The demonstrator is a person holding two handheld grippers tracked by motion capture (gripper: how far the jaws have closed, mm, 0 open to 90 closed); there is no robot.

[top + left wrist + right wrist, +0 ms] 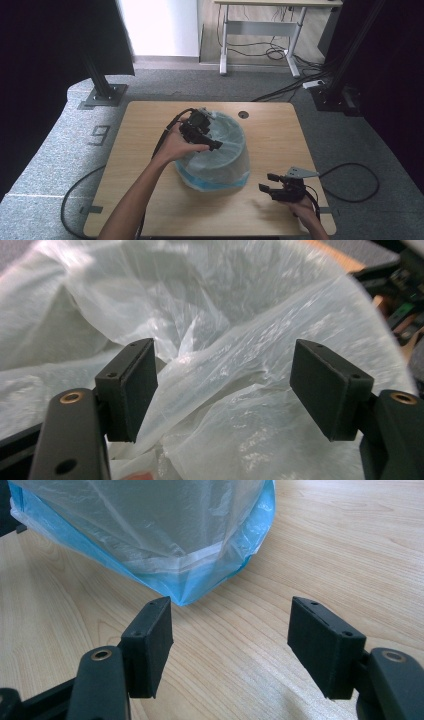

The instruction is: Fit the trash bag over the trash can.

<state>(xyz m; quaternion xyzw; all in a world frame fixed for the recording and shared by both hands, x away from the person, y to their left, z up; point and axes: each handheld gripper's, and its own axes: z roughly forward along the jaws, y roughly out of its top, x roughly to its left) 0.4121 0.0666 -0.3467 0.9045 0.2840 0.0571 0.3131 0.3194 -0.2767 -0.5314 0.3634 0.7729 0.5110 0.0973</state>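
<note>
Left gripper (212,145) hovers over the rim of the round bin lined with a thin translucent plastic bag (220,150), mid-table, jaws wide, gripping nothing. Right gripper (267,182) sits near the wooden table's (280,130) front right corner, jaws apart, empty.

Both forearms are bare, with no sleeve to see. The left gripper (212,145) and the right gripper (267,182) are black, each with two flat rectangular pads (131,385) fixed by small screws and brass rings on the jaw arms. A black cable trails from each, and the right one carries a grey three-cornered plate (302,173).
</note>
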